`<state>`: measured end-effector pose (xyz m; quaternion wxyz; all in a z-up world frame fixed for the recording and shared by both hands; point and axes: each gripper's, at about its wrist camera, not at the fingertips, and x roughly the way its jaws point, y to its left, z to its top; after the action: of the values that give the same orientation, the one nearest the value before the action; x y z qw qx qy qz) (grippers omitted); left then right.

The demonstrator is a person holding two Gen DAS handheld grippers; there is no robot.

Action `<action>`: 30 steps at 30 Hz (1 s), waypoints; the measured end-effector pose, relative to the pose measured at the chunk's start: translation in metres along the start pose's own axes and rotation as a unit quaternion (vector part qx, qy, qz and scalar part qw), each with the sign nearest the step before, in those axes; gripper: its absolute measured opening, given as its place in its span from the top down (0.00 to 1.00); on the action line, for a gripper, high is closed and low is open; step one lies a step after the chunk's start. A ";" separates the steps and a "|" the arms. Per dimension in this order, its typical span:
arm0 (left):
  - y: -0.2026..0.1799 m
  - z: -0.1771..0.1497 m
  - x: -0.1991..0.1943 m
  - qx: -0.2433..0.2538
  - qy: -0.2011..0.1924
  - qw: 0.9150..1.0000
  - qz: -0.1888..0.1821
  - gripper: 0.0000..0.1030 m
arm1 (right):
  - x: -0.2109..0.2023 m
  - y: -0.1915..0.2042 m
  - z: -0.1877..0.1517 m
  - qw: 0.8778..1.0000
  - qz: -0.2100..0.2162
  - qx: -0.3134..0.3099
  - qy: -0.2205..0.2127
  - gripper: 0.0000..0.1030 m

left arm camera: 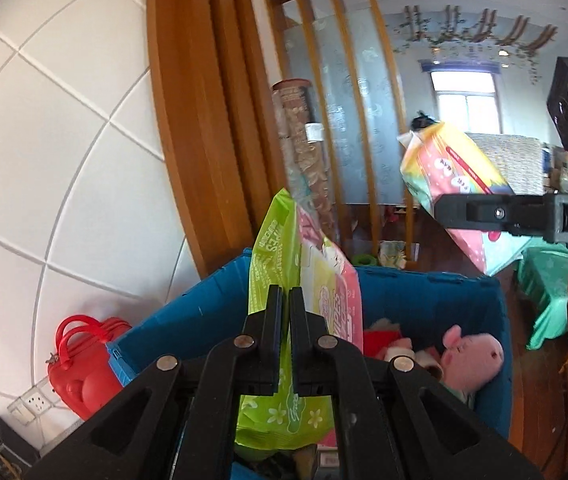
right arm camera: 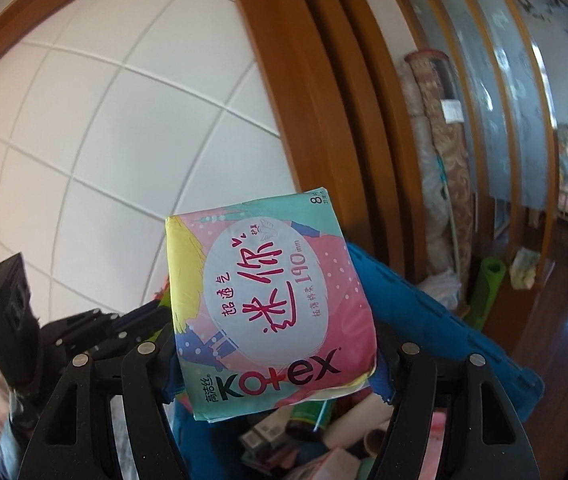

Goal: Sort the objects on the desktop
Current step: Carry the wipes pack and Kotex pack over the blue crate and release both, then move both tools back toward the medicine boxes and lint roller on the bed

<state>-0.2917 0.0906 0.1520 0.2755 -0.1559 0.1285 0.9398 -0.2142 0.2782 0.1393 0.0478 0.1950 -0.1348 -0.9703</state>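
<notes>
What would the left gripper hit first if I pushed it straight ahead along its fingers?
Apart from the green wipes pack the left gripper already holds, probably the far wall of the blue bin, then the wooden door frame; depth is unclear.

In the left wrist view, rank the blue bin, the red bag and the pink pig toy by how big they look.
1. blue bin
2. red bag
3. pink pig toy
The bag and pig look close in size.

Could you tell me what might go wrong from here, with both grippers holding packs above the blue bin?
1. The left gripper pinches the wipes pack only by its thin edge, so the soft pack could slip and drop into the bin.
2. The right gripper holds the Kotex pack near its lower end; it may tilt out.
3. Both grippers work close together and could collide.
</notes>
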 end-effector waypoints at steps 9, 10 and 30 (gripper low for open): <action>0.000 -0.006 0.019 -0.050 0.024 0.990 0.131 0.51 | 0.007 -0.049 0.004 0.999 0.002 0.043 0.004 0.02; 0.001 -0.008 0.017 -0.051 0.021 0.989 0.140 0.44 | 0.005 -0.050 0.006 0.999 0.006 0.043 0.006 0.02; 0.009 -0.039 -0.032 -0.050 0.005 0.970 0.239 0.21 | -0.026 -0.012 -0.037 0.995 0.075 0.059 0.032 0.01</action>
<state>-0.2621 0.0551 0.1291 0.0343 -0.1386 0.1158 0.9829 -0.1766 0.2840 0.1128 0.1131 0.2177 -0.2046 -0.9476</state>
